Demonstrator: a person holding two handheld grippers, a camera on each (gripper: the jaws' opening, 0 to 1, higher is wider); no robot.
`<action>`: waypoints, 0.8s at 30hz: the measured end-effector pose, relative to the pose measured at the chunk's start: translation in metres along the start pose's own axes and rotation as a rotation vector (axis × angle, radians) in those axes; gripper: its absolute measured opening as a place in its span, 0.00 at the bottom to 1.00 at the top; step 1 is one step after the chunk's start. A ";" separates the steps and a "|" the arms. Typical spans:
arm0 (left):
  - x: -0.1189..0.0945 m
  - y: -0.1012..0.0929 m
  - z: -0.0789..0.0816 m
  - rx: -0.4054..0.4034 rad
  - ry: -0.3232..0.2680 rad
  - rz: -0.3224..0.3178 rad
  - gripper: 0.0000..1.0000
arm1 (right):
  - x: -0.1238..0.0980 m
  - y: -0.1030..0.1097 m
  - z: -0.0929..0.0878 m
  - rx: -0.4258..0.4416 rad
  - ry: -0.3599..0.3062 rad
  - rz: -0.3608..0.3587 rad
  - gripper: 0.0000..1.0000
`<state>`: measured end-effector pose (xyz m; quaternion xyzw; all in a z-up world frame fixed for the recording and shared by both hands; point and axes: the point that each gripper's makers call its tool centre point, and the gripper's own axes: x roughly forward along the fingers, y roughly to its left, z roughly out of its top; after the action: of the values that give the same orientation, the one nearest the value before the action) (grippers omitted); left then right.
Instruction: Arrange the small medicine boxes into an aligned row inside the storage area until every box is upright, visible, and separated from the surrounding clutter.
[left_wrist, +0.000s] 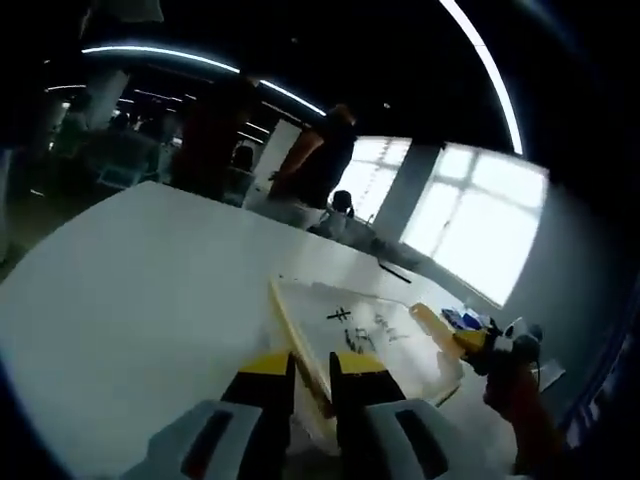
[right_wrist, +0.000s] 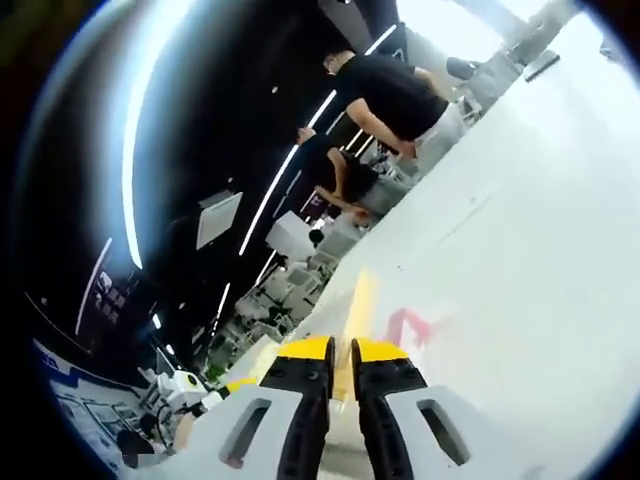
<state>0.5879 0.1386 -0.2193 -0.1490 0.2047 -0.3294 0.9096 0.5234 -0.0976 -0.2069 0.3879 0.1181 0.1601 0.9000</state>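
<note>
A broad white table (left_wrist: 150, 300) takes up most of the room in front of me, and in the right gripper view the same white table surface runs off to the right. Behind it a person in a dark top (left_wrist: 318, 160) stands near bright windows (left_wrist: 480, 225); the right gripper view shows a person in black (right_wrist: 395, 95) bending over benches.

On the table lies a shallow, pale tray (left_wrist: 400, 345) with a cream rim, tilted up on the side nearest the left gripper (left_wrist: 312, 375). Black handwritten marks (left_wrist: 350, 330) sit on its floor, but they are too blurred to read. No medicine boxes can be made out in it.

The left gripper's yellow-tipped jaws stand narrowly apart, pinching the tray's near rim between them. The right gripper (right_wrist: 340, 375) has its jaws almost together on a thin yellowish edge (right_wrist: 362, 300) of the tray.

The right gripper (left_wrist: 505, 350) also appears at the tray's far corner in the left gripper view.
</note>
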 end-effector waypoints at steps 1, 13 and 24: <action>-0.001 0.000 -0.001 -0.002 0.002 -0.001 0.14 | -0.001 -0.002 -0.001 -0.001 0.006 -0.006 0.05; -0.006 0.002 -0.006 0.066 0.037 -0.022 0.24 | -0.002 -0.010 0.015 -0.105 -0.024 -0.016 0.11; -0.002 0.011 -0.003 -0.276 -0.018 -0.152 0.15 | 0.018 -0.021 -0.004 -0.021 0.059 0.006 0.20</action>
<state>0.5909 0.1477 -0.2258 -0.2909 0.2278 -0.3647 0.8547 0.5426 -0.1023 -0.2267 0.3739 0.1419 0.1756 0.8996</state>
